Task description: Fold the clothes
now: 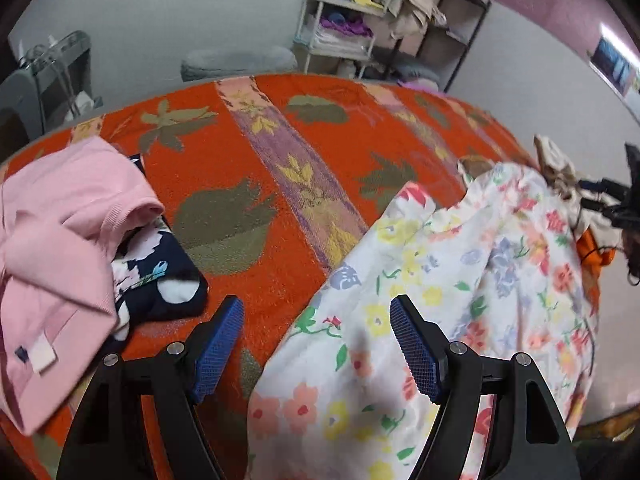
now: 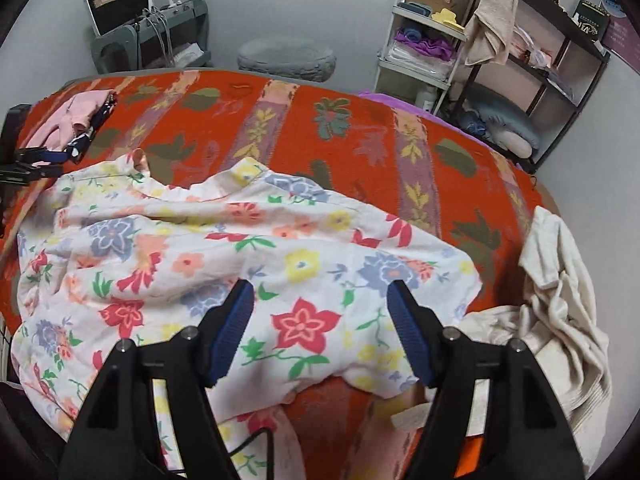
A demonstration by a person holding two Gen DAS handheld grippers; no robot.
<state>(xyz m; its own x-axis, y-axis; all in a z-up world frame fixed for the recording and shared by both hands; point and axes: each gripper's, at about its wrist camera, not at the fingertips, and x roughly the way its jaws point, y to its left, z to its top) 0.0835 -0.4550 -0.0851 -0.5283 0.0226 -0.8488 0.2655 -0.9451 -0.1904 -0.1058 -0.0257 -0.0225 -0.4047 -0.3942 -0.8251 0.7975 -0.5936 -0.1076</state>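
A white garment with a coloured flower print (image 2: 240,264) lies rumpled and spread on the orange patterned blanket (image 2: 360,136). It also shows in the left wrist view (image 1: 460,280). My right gripper (image 2: 320,292) is open above the garment's near part, holding nothing. My left gripper (image 1: 316,308) is open over the garment's left edge and the blanket, holding nothing. The left gripper also shows at the left edge of the right wrist view (image 2: 36,160).
A pink garment (image 1: 52,248) lies on a dark blue flowered one (image 1: 160,272) at the left. A crumpled beige cloth (image 2: 560,320) lies at the right of the blanket. Shelves (image 2: 440,24) with folded items and a grey cushion (image 2: 286,58) stand behind.
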